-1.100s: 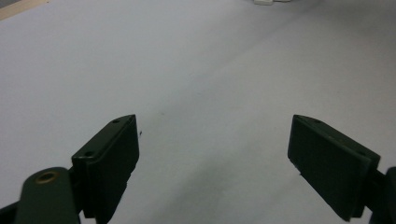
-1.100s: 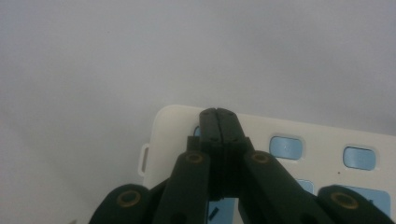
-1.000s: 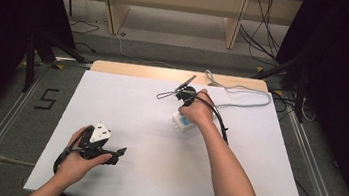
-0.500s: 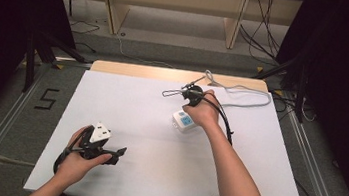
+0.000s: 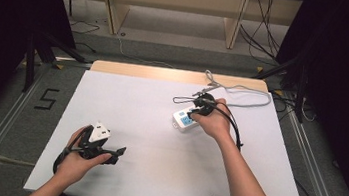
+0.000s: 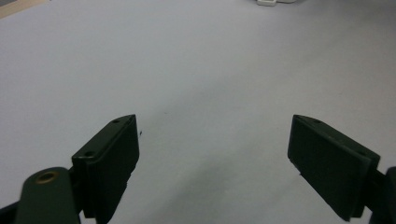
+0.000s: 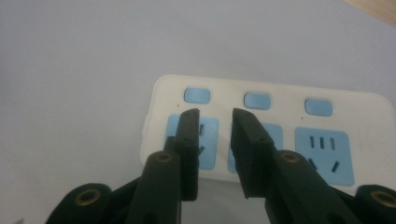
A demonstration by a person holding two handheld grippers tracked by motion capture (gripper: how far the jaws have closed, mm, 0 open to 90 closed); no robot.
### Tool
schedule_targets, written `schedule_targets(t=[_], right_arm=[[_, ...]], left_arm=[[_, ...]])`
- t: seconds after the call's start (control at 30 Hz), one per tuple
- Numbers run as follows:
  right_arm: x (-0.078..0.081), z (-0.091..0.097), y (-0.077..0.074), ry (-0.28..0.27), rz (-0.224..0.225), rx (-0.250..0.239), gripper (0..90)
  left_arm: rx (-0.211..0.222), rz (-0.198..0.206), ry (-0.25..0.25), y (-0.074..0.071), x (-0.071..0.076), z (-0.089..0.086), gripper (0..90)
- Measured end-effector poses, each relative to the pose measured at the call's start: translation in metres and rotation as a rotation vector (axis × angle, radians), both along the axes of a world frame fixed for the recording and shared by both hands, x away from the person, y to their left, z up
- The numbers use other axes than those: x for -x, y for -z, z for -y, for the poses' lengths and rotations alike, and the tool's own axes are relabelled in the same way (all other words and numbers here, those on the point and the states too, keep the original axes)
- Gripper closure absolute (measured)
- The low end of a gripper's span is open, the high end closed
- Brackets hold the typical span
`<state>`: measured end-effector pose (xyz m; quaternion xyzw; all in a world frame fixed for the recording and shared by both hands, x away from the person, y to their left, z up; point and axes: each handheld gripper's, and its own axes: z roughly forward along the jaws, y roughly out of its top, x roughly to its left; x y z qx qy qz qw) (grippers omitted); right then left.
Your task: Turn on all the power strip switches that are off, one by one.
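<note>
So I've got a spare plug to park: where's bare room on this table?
The white table is bare between the left tongs and the power strip, and along the near edge right of the forearm. It's crowded at the far right, where the right tongs, strip and grey cable bunch.

Power strip (image 7: 271,100): white body w/ light-blue switches in a row, light-blue socket panels under them, dark slots. Its cable (image 5: 244,90), at 12 o'clock from it in the high view: grey. Table (image 5: 149,120): plain pale grey-white top, light wood strip along the 12 o'clock edge. Right tongs (image 7: 215,154): black w/ brass-coloured rivets. Left tongs (image 6: 215,158): black, one brass-coloured rivet at 7 o'clock. Floor (image 5: 5,107): grey, w/ a black "5" mark (image 5: 46,98) at 9 o'clock of the table.
</note>
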<state>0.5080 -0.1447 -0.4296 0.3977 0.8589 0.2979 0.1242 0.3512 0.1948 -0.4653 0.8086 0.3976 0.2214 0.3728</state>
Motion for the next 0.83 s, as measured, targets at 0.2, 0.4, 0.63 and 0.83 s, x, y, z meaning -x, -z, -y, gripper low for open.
schedule_targets(t=[0.2,0.4,0.63,0.83], right_arm=[[0.027,0.030,0.001,0.012,0.031,-0.057,65.2],[0.073,0.063,0.009,0.028,0.071,-0.113,57.5],[0.110,0.089,0.020,0.051,0.115,-0.172,51.5],[0.133,0.098,0.025,0.061,0.163,-0.211,43.8]], left_arm=[[0.003,0.001,-0.008,0.000,0.000,-0.001,16.5],[0.007,0.000,-0.013,0.000,0.000,-0.001,16.5],[0.012,0.001,-0.018,0.000,-0.001,-0.002,16.4],[0.016,0.003,-0.022,0.000,-0.001,-0.002,16.2]])
